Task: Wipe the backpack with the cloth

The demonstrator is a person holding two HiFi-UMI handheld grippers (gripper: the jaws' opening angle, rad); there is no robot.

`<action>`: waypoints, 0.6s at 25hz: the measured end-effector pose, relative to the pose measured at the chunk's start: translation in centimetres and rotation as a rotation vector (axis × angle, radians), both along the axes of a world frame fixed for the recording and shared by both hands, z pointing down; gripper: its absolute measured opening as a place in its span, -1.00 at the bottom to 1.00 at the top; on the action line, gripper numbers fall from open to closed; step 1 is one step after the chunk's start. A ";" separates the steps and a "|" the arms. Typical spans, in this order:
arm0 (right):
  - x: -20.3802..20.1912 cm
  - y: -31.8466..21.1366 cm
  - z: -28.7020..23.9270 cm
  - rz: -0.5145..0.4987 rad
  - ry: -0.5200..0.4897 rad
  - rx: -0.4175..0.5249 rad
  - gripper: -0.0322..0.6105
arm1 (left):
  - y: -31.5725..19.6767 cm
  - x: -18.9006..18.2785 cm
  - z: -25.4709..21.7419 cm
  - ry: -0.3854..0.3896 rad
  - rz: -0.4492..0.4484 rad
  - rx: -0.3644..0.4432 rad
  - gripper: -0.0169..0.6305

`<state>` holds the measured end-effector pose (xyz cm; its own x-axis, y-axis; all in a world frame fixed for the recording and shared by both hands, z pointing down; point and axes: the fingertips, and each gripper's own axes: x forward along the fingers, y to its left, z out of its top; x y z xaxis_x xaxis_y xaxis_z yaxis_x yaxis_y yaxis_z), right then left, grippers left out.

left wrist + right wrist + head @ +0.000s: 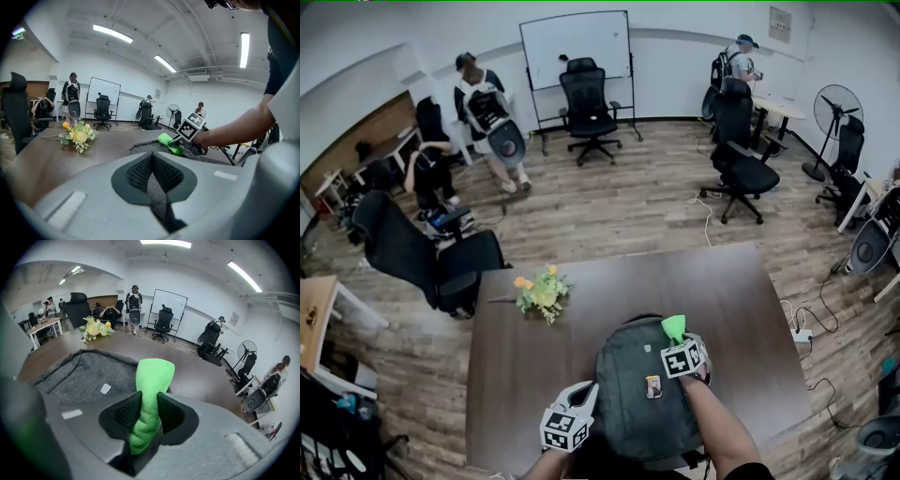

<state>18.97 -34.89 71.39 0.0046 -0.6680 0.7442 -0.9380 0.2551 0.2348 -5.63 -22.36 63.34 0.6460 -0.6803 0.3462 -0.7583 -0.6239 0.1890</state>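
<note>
Backpack of dark grey fabric (633,398) lies flat on the brown wooden table (722,291), close to the near edge, with a small tag on its upper face. Above its far right corner, the right gripper (677,340) has its jaws clamped on a rolled, bright green terry cloth (152,380). The cloth's free end sticks out past the jaws over the backpack's edge. The left gripper (587,397) sits at the backpack's near left side. In the left gripper view its jaws are pressed together, pad to pad. A small bunch of yellow and orange flowers with green leaves (542,292) lies on the table beyond the backpack, to the left.
</note>
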 end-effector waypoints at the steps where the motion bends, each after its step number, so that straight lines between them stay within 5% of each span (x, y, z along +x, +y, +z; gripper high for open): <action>1: -0.2 0.1 -0.2 0.000 -0.005 0.003 -0.58 | 0.0 0.0 0.0 0.005 -0.005 -0.002 -0.89; 15: -6.1 3.7 -6.2 -0.091 -0.191 0.140 -0.58 | -0.8 -0.8 -1.7 0.033 -0.057 0.031 -0.89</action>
<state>12.82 -31.18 65.20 -0.1915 -0.7559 0.6261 -0.9435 0.3176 0.0948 -6.39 -23.16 61.59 0.6167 -0.7264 0.3033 -0.7864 -0.5858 0.1958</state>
